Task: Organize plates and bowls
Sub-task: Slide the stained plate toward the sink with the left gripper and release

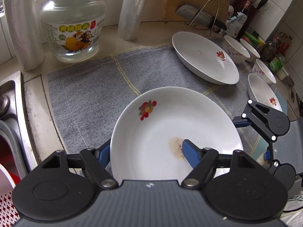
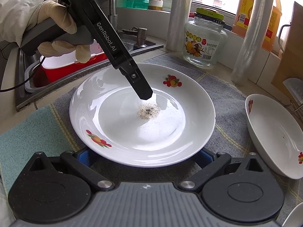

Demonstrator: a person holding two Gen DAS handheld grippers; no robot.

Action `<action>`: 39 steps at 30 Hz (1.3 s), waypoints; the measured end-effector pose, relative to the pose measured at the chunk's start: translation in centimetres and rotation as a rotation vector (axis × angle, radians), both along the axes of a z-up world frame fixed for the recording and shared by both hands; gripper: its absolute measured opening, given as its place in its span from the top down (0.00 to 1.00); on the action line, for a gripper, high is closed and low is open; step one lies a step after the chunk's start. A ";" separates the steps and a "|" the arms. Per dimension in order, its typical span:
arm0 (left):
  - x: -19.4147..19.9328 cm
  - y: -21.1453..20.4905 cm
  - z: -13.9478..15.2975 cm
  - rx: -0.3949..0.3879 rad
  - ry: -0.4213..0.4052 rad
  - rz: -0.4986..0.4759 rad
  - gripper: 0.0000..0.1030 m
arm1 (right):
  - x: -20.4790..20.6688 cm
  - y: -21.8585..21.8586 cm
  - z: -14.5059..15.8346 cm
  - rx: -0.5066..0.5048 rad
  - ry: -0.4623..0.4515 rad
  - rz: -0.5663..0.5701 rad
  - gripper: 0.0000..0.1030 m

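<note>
Plate (image 1: 170, 124): white, with fruit decals on its sloping wall and a brownish speckled stain (image 2: 149, 110) in its well. It lies flat on a grey checked cloth (image 1: 85, 98) at lower centre of the left wrist view and in the middle of the right wrist view.

Left hand-held gripper (image 1: 145, 151): jaws apart and straddling the plate's near rim. One blue finger (image 1: 103, 155) is outside and below the rim, the other is over the well beside the stain, and neither pad presses the plate. A gloved hand (image 2: 56, 28) holds its handle at upper left of the right wrist view.

Right hand-held gripper (image 2: 144, 160): jaws wide apart. Its blue fingertips run under the plate's near edge, where they are partly hidden.

Second plate (image 1: 204, 58): upper right of the left wrist view, on the cloth, tilted and apart from the first.

Three small floral bowls (image 1: 234, 49): beyond the second plate, with a further fruit-decal dish (image 1: 263, 92) below them at the right edge.

Glass jar (image 1: 73, 30) and two rolls of clear film (image 1: 130, 9): stand on the pale tabletop (image 1: 106, 41), beyond the cloth.

Steel sink (image 1: 11, 98): left edge of the left wrist view.

Cleaver (image 1: 198, 15): rests against a wooden board, top centre-right.
</note>
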State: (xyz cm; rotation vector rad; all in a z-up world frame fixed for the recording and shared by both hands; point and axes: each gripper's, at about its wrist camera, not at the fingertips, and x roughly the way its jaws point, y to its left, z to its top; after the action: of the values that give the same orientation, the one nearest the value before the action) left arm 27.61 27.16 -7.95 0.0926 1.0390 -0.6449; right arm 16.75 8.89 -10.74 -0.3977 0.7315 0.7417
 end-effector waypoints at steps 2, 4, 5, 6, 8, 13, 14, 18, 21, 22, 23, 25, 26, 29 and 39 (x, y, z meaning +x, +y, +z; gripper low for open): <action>-0.6 -0.1 0.5 0.031 -0.060 -0.009 0.15 | -0.2 0.0 0.1 -0.009 -0.005 -0.003 0.00; -1.2 0.0 0.9 0.052 -0.098 0.005 0.14 | -0.6 0.0 0.3 -0.023 -0.015 -0.006 0.00; -1.7 0.0 1.3 0.059 -0.119 0.015 0.14 | -0.8 -0.2 0.5 -0.029 -0.019 -0.011 0.00; -2.2 0.1 1.7 0.065 -0.140 0.025 0.14 | -0.9 -0.4 0.8 -0.038 -0.019 -0.022 0.00; -3.5 0.0 2.5 0.073 -0.190 0.050 0.08 | -1.4 -0.9 1.6 -0.050 -0.019 -0.058 0.00; -7.4 -1.2 4.2 0.091 -0.331 0.074 0.02 | -2.9 -2.1 3.4 -0.096 -0.025 -0.218 0.00; -8.0 -1.5 4.3 0.091 -0.343 0.074 0.02 | -3.2 -2.3 3.7 -0.100 -0.025 -0.246 0.00; -10.0 -3.1 4.8 0.069 -0.387 0.062 0.02 | -4.4 -2.7 4.5 -0.105 -0.042 -0.364 0.00; -10.8 -4.1 5.0 0.053 -0.385 0.048 0.02 | -5.3 -2.8 5.0 -0.089 -0.055 -0.444 0.00; -11.1 -4.4 5.0 0.039 -0.384 0.043 0.02 | -5.5 -2.9 5.1 -0.089 -0.062 -0.474 0.00; -11.5 -4.8 5.0 0.027 -0.386 0.036 0.02 | -5.8 -3.0 5.1 -0.089 -0.068 -0.501 0.00; -11.9 -5.4 5.1 0.016 -0.383 0.031 0.02 | -6.4 -3.5 5.3 -0.087 -0.086 -0.566 0.00; -12.3 -5.8 5.1 0.005 -0.388 0.024 0.02 | -6.8 -3.9 5.5 -0.089 -0.094 -0.596 0.00; -13.1 -6.9 5.1 -0.007 -0.393 0.011 0.02 | -7.6 -5.3 5.9 -0.090 -0.105 -0.636 0.00; -14.4 -12.8 4.3 0.005 -0.333 0.039 0.02 | -9.1 -12.7 6.2 -0.095 -0.133 -0.636 0.00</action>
State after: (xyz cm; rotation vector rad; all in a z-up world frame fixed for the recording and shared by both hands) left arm 13.24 14.34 -3.64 0.1775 0.7199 -0.5682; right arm 7.69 -3.85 -4.57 -0.2720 0.7142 0.0808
